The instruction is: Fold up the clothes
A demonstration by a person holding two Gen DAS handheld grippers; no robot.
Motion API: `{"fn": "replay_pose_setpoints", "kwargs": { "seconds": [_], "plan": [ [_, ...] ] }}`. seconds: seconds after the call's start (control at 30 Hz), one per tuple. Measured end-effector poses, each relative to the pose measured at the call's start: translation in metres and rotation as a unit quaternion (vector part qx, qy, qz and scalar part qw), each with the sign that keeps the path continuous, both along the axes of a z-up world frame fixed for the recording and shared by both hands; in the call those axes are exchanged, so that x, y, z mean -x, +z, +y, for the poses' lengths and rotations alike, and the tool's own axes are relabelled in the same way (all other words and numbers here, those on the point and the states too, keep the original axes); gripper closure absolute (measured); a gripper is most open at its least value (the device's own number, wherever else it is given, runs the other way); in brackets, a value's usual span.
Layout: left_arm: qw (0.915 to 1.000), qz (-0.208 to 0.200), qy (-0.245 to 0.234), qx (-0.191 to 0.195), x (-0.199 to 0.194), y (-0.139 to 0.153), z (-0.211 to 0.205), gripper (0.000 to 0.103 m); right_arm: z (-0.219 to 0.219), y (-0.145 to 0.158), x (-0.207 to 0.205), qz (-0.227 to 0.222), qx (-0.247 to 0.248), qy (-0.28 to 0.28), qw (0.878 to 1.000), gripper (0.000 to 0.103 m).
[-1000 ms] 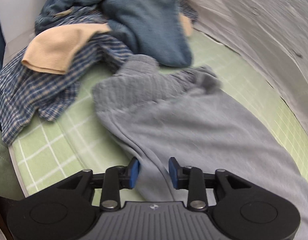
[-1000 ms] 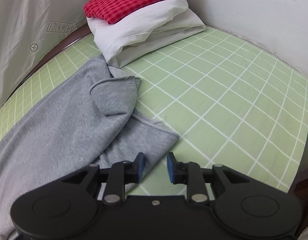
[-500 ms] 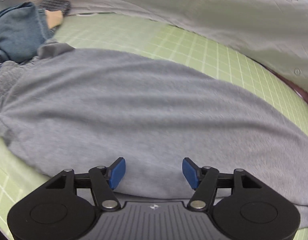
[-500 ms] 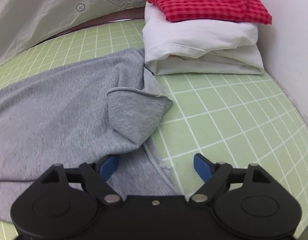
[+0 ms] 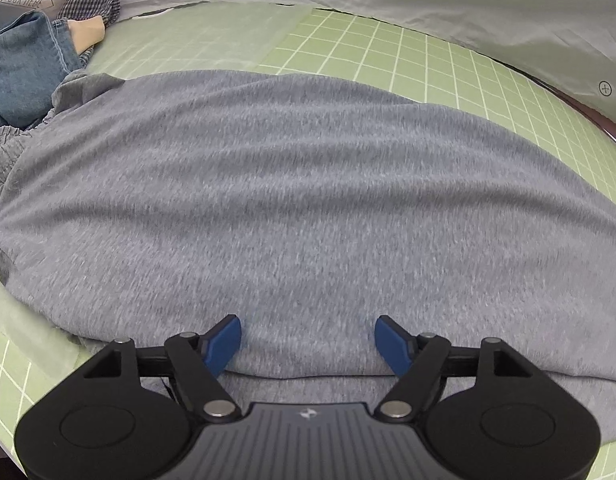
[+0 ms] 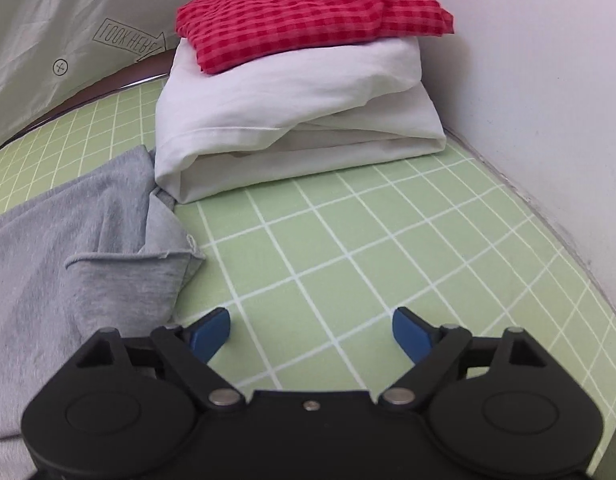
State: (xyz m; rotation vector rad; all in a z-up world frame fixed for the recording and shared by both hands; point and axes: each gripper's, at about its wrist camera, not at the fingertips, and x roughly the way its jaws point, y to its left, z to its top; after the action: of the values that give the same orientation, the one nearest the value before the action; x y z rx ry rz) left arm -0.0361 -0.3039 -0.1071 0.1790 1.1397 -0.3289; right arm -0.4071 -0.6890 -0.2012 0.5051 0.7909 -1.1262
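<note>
Grey garment (image 5: 299,184) lies spread flat across the green gridded bench (image 5: 448,60), its folded near edge just in front of our left claw (image 5: 308,340), whose jaws stand wide apart and hold nothing. Our right claw (image 6: 311,332), equally wide and empty, hangs over bare grid beside the garment's turned-back corner. Beyond, a red checked cloth (image 6: 308,12) tops a folded white stack (image 6: 291,120); denim (image 5: 23,72) lies far left.

Grey garment (image 5: 308,200) on green white-gridded sheet (image 6: 348,248); red-checked cloth (image 6: 308,12) atop white one (image 6: 291,112); seemingly denim-blue jeans (image 5: 23,76).
</note>
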Motion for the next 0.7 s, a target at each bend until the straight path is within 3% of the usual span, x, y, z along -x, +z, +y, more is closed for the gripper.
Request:
{"fn": "replay_pose_setpoints", "kwargs": {
  "seconds": [0.1, 0.27, 0.47, 0.53, 0.6, 0.7],
  "plan": [
    [1.0000, -0.001, -0.004, -0.005, 0.003, -0.001, -0.002, 0.020, 0.021, 0.002, 0.006, -0.025, -0.014, 0.011, 1.000, 0.014],
    [0.9999, 0.000, -0.013, -0.003, 0.008, -0.002, 0.003, 0.018, 0.052, -0.005, 0.005, -0.005, -0.013, 0.034, 0.999, 0.009],
    [0.9986, 0.002, 0.043, 0.032, 0.013, 0.008, 0.042, 0.018, 0.063, 0.004, 0.015, 0.027, 0.000, 0.016, 0.999, 0.008],
    [0.9948, 0.002, 0.072, 0.072, 0.014, 0.016, 0.063, 0.020, 0.067, 0.007, 0.018, 0.030, 0.003, 0.010, 0.999, 0.003],
    [0.9852, 0.016, 0.103, 0.136, 0.012, 0.021, 0.083, 0.025, 0.070, 0.011, 0.018, 0.013, -0.001, 0.005, 1.000, 0.001],
    [0.9570, 0.056, 0.147, 0.244, 0.006, 0.020, 0.104, 0.041, 0.072, 0.017, 0.012, -0.019, -0.011, 0.000, 1.000, 0.001]
  ]
}}
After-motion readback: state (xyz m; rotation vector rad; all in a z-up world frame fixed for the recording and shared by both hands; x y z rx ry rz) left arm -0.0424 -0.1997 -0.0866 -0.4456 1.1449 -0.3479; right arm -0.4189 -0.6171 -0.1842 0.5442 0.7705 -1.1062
